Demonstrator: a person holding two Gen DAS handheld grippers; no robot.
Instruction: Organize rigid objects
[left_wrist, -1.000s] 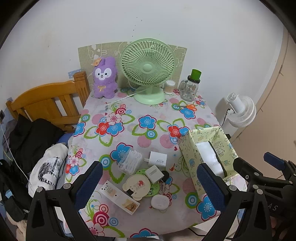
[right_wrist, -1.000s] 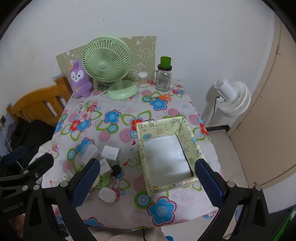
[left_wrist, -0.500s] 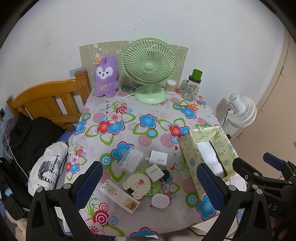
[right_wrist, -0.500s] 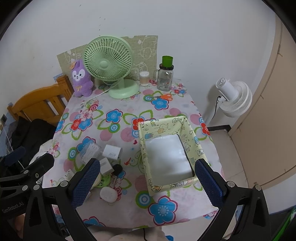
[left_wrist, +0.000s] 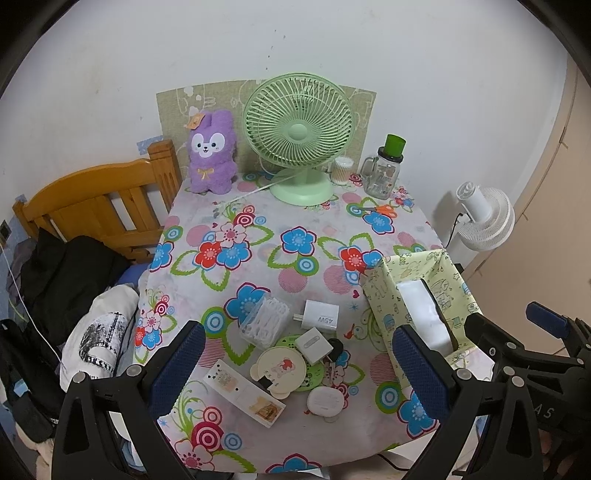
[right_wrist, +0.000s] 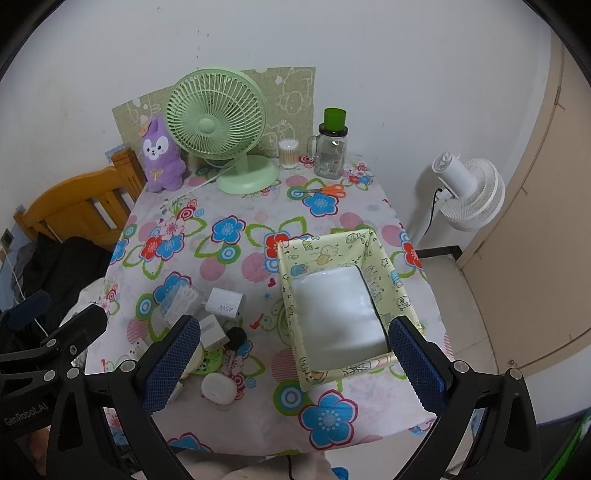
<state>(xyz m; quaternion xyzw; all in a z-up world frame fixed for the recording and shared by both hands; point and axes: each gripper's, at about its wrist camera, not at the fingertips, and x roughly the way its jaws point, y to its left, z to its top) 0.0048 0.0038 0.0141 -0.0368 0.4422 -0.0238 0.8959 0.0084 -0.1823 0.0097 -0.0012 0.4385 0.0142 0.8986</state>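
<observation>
A heap of small items lies at the near edge of the flowered table (left_wrist: 258, 258): a white 45W charger (left_wrist: 320, 314), a clear box of cotton swabs (left_wrist: 264, 322), a smaller white adapter (left_wrist: 314, 346), a round cartoon mirror (left_wrist: 277, 371), a flat printed white box (left_wrist: 243, 392) and a white oval case (left_wrist: 325, 401). To their right stands an empty yellow-green fabric box (right_wrist: 343, 295). My left gripper (left_wrist: 295, 373) hovers open above the heap. My right gripper (right_wrist: 293, 367) hangs open over the front of the fabric box. Both hold nothing.
At the back of the table stand a green desk fan (left_wrist: 299, 136), a purple plush rabbit (left_wrist: 212, 162), a cotton-swab jar (left_wrist: 341, 170), a glass mug with a green lid (left_wrist: 384, 170) and orange scissors (left_wrist: 380, 210). A wooden chair (left_wrist: 96, 206) stands left, a white floor fan (left_wrist: 484, 218) right.
Both grippers have drifted slightly, so the table scene has shifted a little right and up in each view. Nothing on the table has moved.
</observation>
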